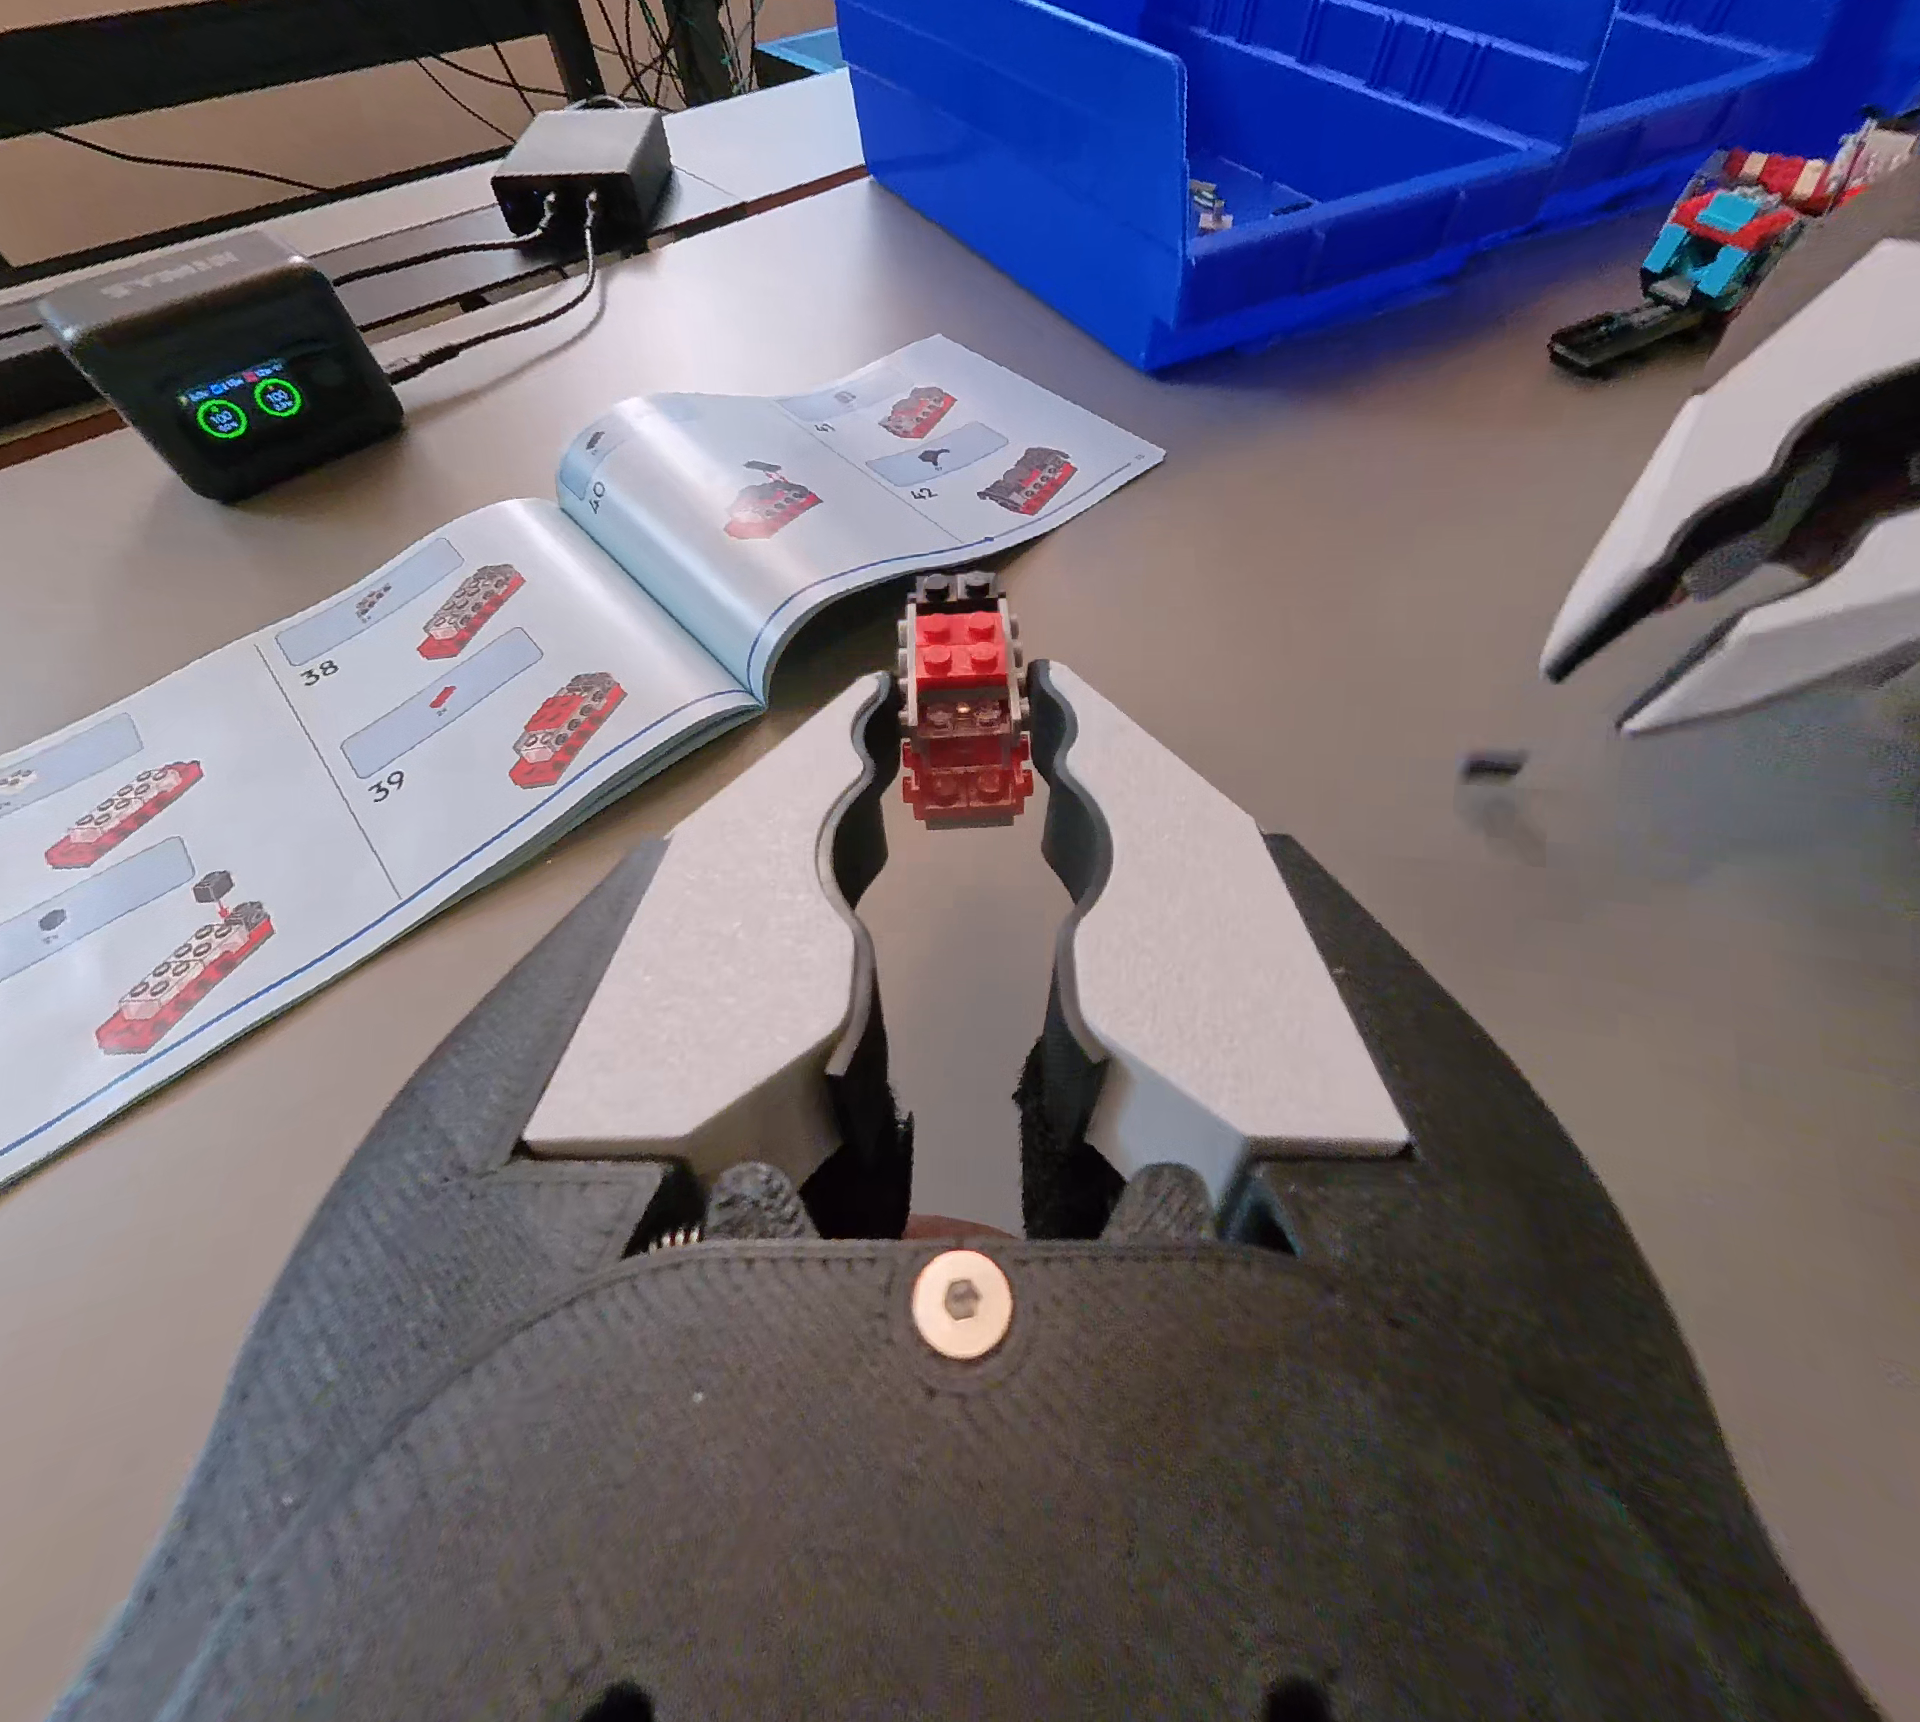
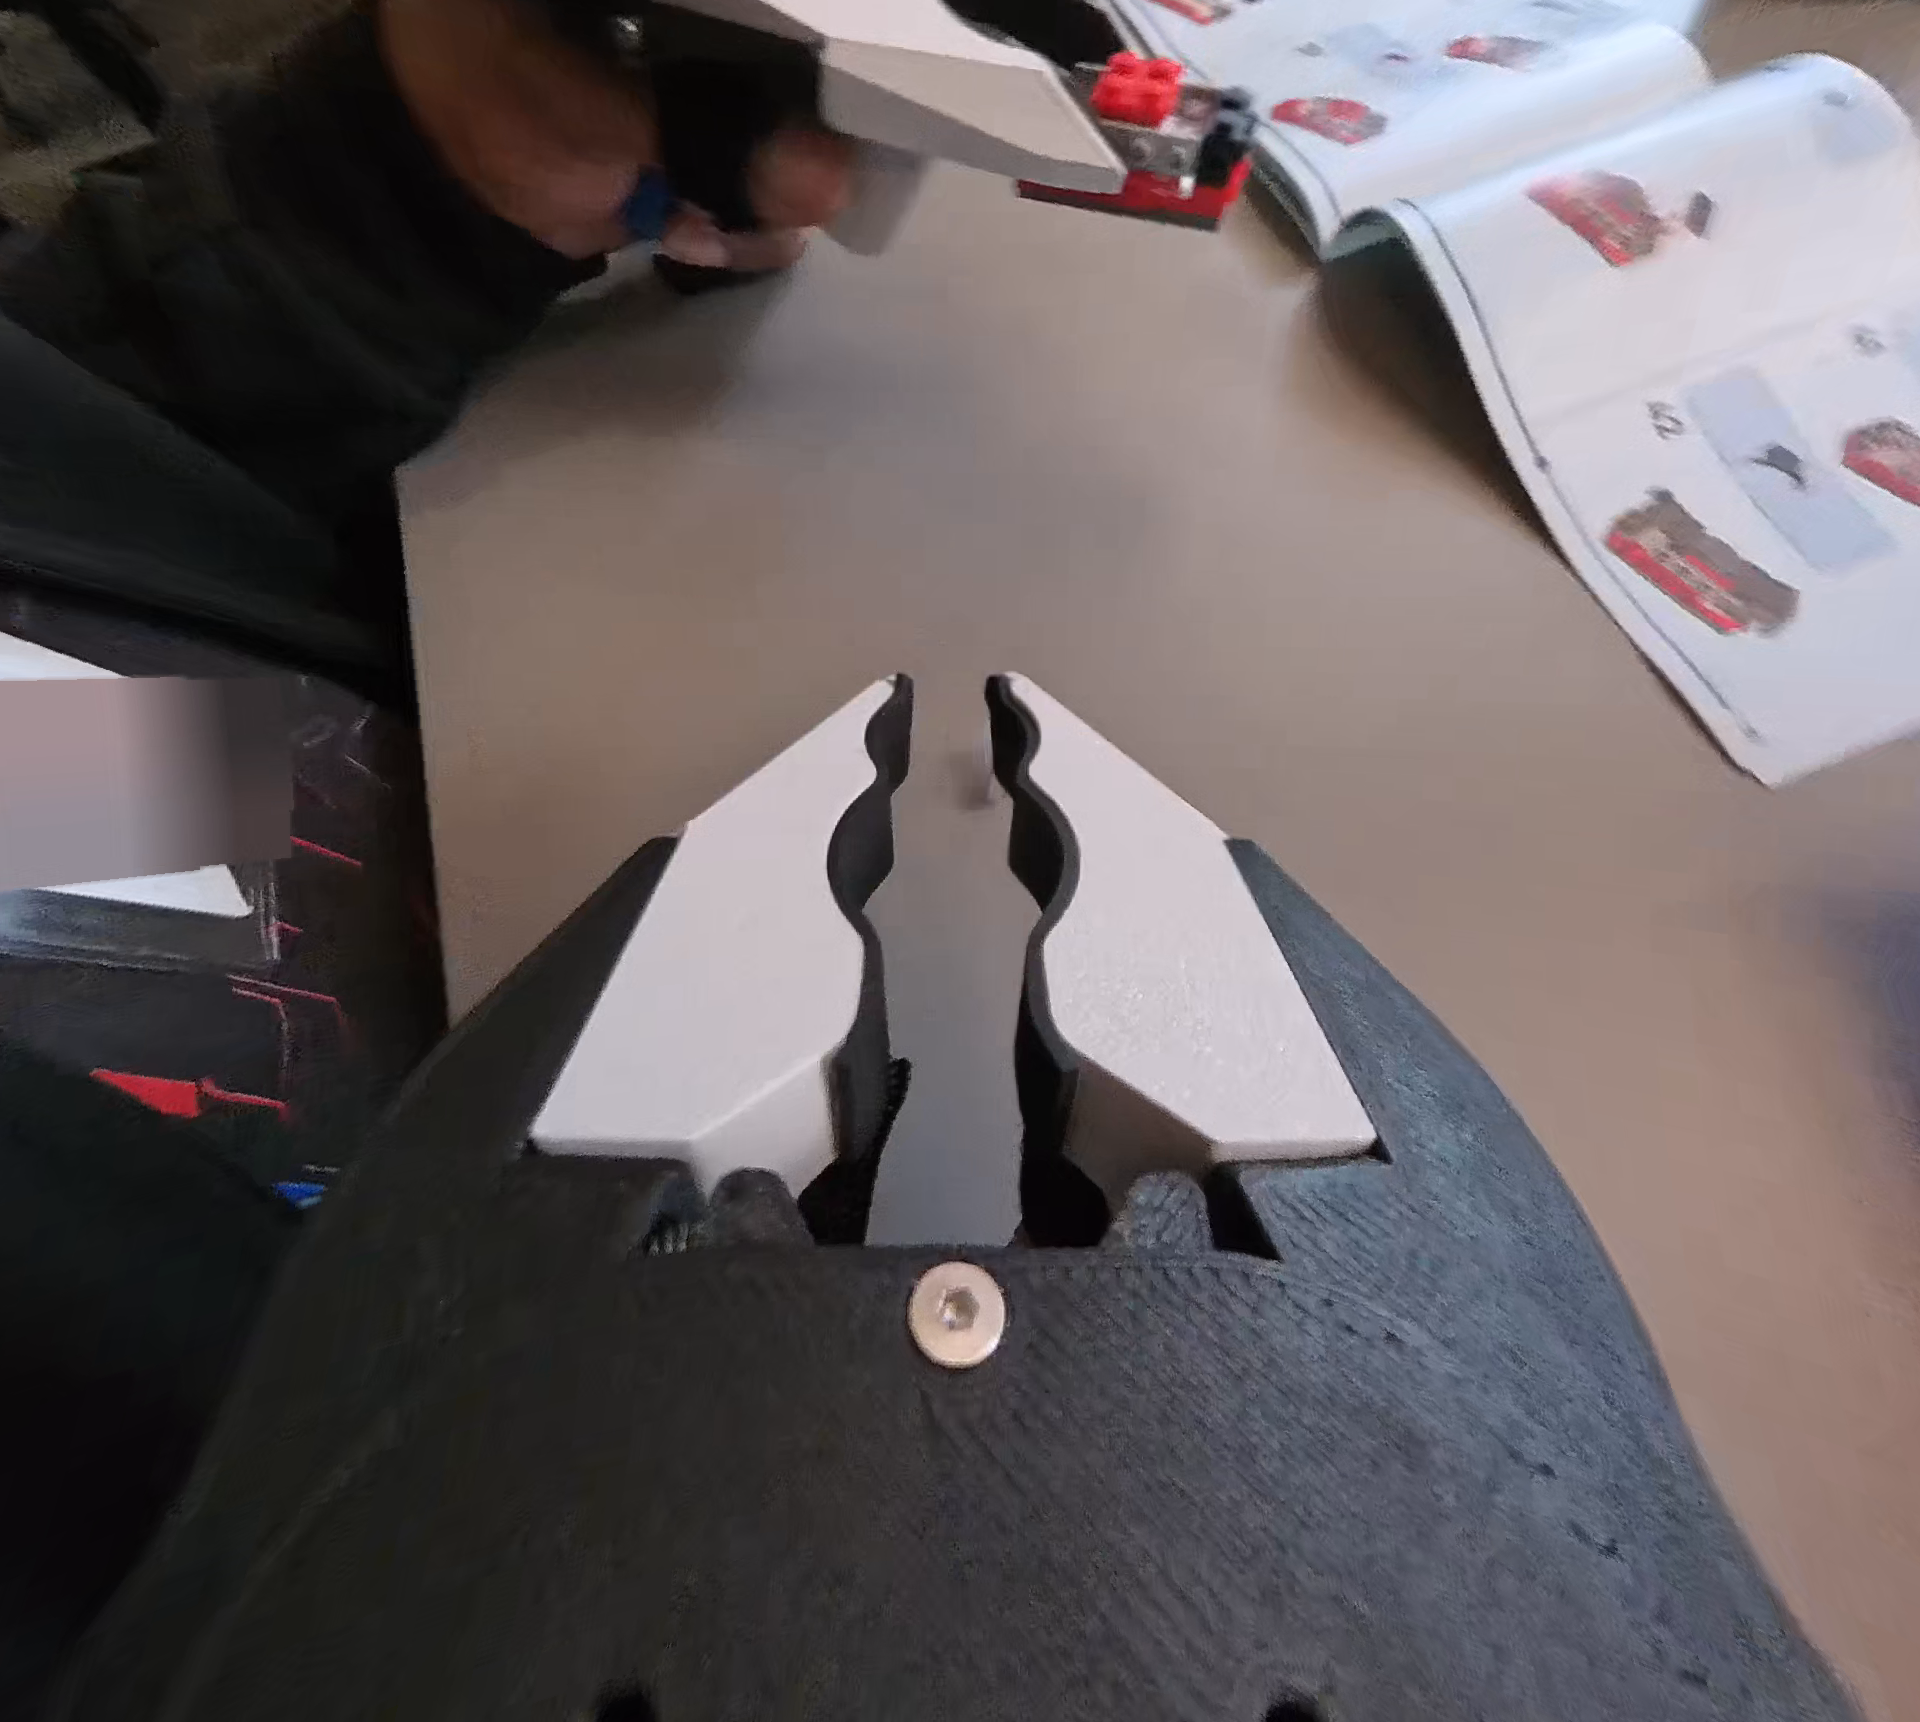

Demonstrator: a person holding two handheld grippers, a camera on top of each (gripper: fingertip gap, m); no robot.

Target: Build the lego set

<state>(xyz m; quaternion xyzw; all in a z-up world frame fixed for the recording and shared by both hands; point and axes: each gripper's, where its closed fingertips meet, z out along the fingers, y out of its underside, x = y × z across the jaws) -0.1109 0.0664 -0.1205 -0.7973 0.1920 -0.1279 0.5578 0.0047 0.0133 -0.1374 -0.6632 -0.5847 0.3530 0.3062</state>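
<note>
Right now the small red and grey lego build (image 1: 964, 716) sits pinched between the tips of the left gripper (image 1: 962, 706), lifted clear of the grey table (image 1: 1351, 997). Its jaws are closed only as far as the build's sides allow, and the gap behind the build is bare. From the right wrist view the same build (image 2: 1153, 134) shows side-on: a red plate at the bottom, grey and clear bricks in the middle, a red brick on top and black pieces at the far end, with the left gripper (image 2: 1112, 114) clamped over its near end and a hand (image 2: 665, 145) behind it.

The right gripper (image 2: 948, 696) holds nothing; its jaws stand slightly apart, tips low over the table. A small pale shape lies between its tips, possibly a loose piece, but the blur is too heavy to be sure. In the left wrist view the right gripper (image 1: 1590, 696) enters from the right edge, and a small dark piece (image 1: 1493, 766) lies on the table just below it.

An open instruction booklet (image 1: 468, 664) lies just beyond the build, its pages showing numbered building steps. Only the left wrist view shows the blue bins (image 1: 1299, 114), a second red, blue and teal lego model (image 1: 1725, 238) beside them, a black box with a lit screen (image 1: 223, 384), and a smaller black box with cables (image 1: 582, 171).
</note>
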